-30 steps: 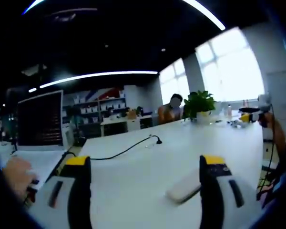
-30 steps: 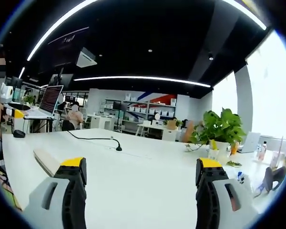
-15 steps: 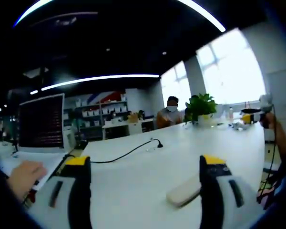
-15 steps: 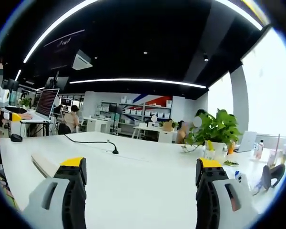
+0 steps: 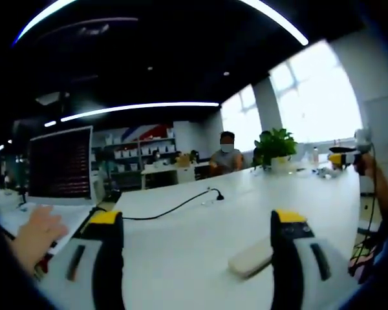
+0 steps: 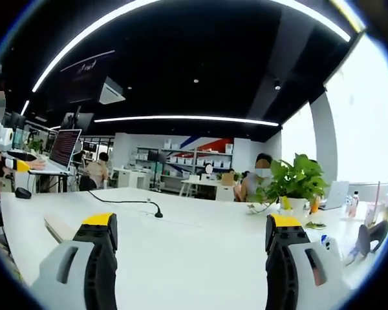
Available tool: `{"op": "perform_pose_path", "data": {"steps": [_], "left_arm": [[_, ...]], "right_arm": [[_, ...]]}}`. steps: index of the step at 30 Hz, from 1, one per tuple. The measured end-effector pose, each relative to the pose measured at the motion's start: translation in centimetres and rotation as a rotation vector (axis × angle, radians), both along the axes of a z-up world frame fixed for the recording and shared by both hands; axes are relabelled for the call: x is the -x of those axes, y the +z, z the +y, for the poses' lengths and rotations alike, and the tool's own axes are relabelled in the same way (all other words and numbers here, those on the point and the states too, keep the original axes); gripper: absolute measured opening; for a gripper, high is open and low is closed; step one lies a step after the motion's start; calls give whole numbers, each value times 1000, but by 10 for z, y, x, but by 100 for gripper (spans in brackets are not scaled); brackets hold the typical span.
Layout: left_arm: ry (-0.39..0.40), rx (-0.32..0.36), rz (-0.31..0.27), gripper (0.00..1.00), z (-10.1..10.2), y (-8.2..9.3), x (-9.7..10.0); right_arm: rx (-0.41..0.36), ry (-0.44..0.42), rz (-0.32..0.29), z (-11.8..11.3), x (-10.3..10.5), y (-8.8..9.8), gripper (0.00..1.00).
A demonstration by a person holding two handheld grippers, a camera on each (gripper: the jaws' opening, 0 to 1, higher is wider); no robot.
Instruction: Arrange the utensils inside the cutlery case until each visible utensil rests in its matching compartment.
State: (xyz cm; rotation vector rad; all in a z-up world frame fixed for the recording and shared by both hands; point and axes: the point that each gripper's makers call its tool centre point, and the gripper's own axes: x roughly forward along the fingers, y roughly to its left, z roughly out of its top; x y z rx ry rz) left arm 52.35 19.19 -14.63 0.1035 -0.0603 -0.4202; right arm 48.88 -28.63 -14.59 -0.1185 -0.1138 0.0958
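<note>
On the long white worktop [image 5: 200,226], the left hand-held gripper [image 5: 197,226] is hovering with its grey, yellow-tipped jaws standing wide apart and nothing between them. Just inside its right jaw in the left gripper view, a flat, pale beige oblong case [image 5: 252,257] is lying on the worktop surface, closed as far as can be told; whether it is the cutlery case cannot be told, and any utensils are too hidden to make out. A thin black cable [image 5: 174,206] is running across the worktop to a small black plug end beyond the jaws. At the left edge a person's hand [image 5: 35,236] is resting beside an upright dark monitor screen [image 5: 59,166]. Far off, a seated person in a mask [image 5: 226,155] is sitting beside a green leafy potted plant [image 5: 275,145], and at the right edge the other, yellow-tipped gripper [image 5: 343,157] is showing, held in a hand.

In the right gripper view, the right hand-held gripper [image 6: 191,226] is likewise holding its jaws wide apart over bare white worktop [image 6: 194,252], gripping nothing. The same beige case [image 6: 58,227] is showing as a thin slab just left of the left jaw, lying flat. The black cable [image 6: 126,201] is crossing the worktop beyond it, and the potted plant [image 6: 294,184] is standing to the right near small bottles and clutter [image 6: 349,206] by the bright window.
</note>
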Motion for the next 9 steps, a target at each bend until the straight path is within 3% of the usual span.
{"op": "perform_pose_path", "data": {"steps": [9], "left_arm": [[-9,2,-16,100,-4,2,6]], "right_arm": [[13,-26,17,-7,3,-5,99]]}}
